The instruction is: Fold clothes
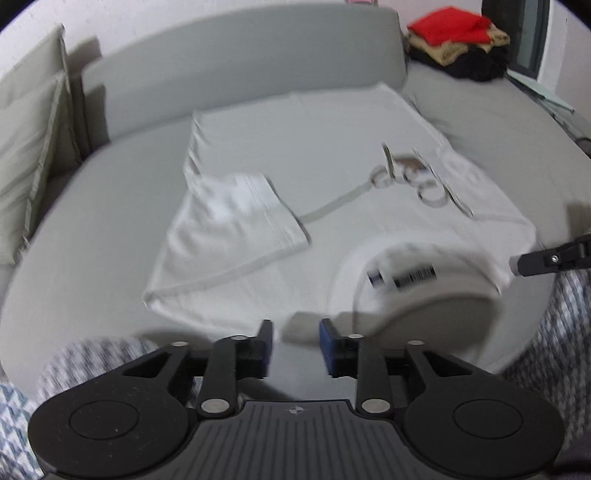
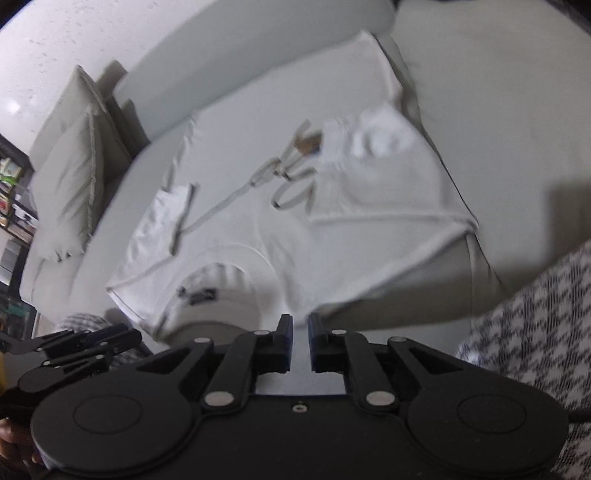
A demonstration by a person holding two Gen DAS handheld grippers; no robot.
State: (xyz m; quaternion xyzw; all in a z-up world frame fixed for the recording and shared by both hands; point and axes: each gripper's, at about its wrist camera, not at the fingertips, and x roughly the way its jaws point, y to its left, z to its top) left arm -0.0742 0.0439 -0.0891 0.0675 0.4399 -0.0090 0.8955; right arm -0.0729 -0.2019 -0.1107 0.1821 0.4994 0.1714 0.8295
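Note:
A white T-shirt [image 1: 325,162] lies spread on the grey sofa seat [image 1: 92,206], both sleeves folded inward, collar with a barcode label [image 1: 413,277] near the front edge. It has a grey printed design [image 1: 406,177]. My left gripper [image 1: 295,343] is open and empty, just in front of the shirt's near edge. My right gripper [image 2: 300,332] has its jaws a small gap apart with nothing between them, just short of the shirt [image 2: 314,221] near the collar [image 2: 218,280]. The right gripper's fingers [image 1: 546,258] show at the right edge of the left wrist view.
A pile of folded clothes, red on top [image 1: 454,33], sits at the sofa's far right. Grey cushions [image 1: 29,147] lean at the left end. The sofa backrest [image 1: 240,55] runs behind the shirt. Checked fabric [image 2: 535,325] shows at the lower right.

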